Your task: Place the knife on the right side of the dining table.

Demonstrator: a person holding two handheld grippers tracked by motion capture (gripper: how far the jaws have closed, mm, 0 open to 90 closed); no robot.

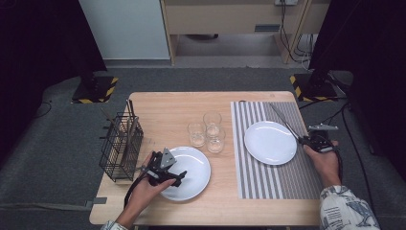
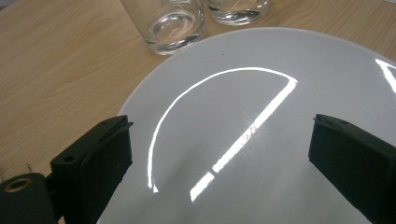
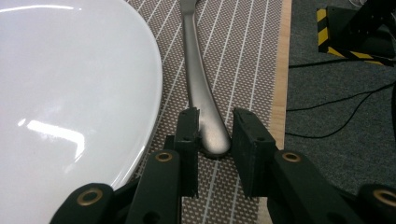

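- The right gripper [image 3: 212, 135] rested low over the striped placemat [image 1: 268, 182], at the mat's right edge, beside the white plate [image 1: 270, 142] that lay on the mat.
- Its jaws stood narrow, one on each side of the rounded handle end of a metal utensil [image 3: 201, 93]. The left pad touched the handle; a thin gap showed at the right pad, so a firm pinch could not be confirmed.
- The utensil lay on the placemat, right of the plate, its shaft running toward the mat's far edge. Its working end was too small to identify.
- The left gripper [image 2: 219, 154] hovered over a second white plate [image 1: 191, 172], left of the placemat on the bare wooden table [image 1: 158, 105]. Its jaws were spread wide, with nothing between them.
- Three clear glasses [image 1: 207, 132] stood clustered just beyond that second plate, left of the placemat.
- A black wire basket [image 1: 119, 148] holding upright utensils stood at the table's left edge, well apart from the placemat.
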